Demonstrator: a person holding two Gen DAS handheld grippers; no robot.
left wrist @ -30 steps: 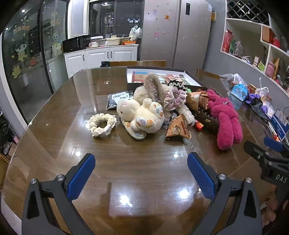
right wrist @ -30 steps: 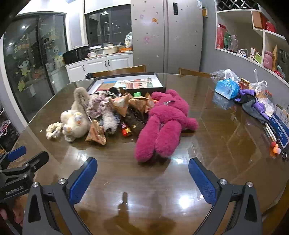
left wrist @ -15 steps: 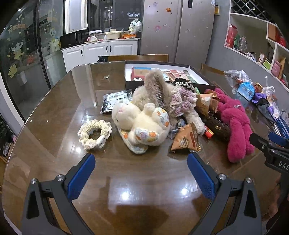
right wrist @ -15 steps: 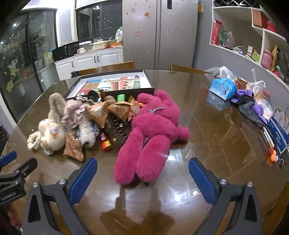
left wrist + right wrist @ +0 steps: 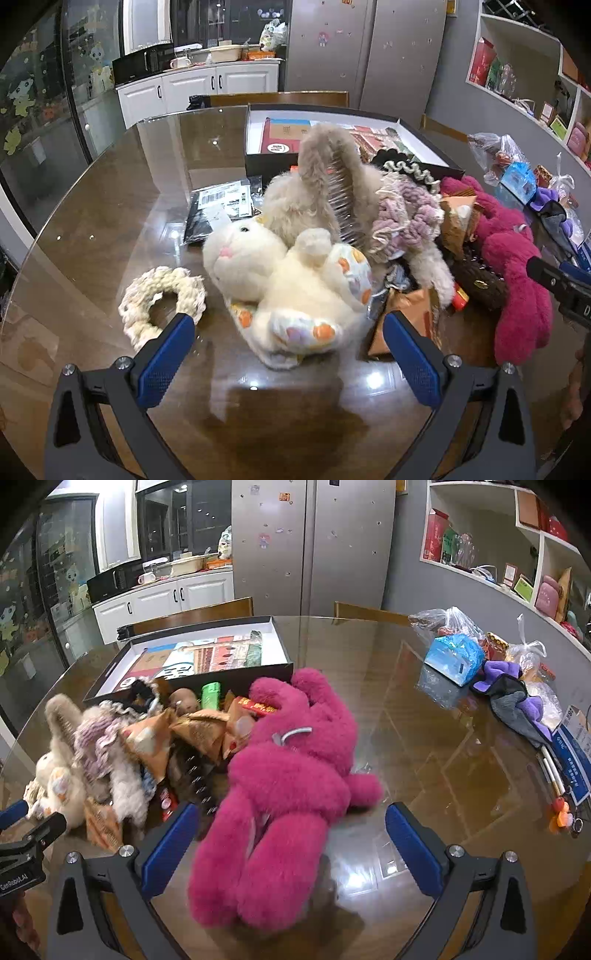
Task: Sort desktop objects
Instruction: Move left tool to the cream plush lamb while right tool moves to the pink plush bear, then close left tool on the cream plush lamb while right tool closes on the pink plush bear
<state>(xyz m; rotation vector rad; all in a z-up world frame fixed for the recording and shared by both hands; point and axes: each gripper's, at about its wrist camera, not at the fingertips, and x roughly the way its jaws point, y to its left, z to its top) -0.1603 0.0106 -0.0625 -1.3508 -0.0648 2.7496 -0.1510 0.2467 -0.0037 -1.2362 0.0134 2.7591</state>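
A cream plush bunny (image 5: 291,291) lies on the glossy brown table, directly ahead of my open left gripper (image 5: 288,350), its paws between the blue pads. A cream knitted ring (image 5: 159,299) sits by the left pad. Behind the bunny stand a beige fluffy comb (image 5: 332,192), a mauve knitted piece (image 5: 410,218) and orange snack packets (image 5: 406,317). A magenta plush toy (image 5: 291,775) lies with its legs between the pads of my open right gripper (image 5: 288,834). Nothing is held by either gripper.
An open black box (image 5: 207,657) with printed cards stands behind the pile. A black packet (image 5: 218,210) lies left of it. Bags, a blue pack (image 5: 454,657), a purple cloth (image 5: 517,698) and pens line the right table edge. Wooden chairs stand at the far side.
Both grippers have moved forward toward the pile. The bunny now fills the space ahead of the left pads, and the magenta toy's legs reach between the right pads.
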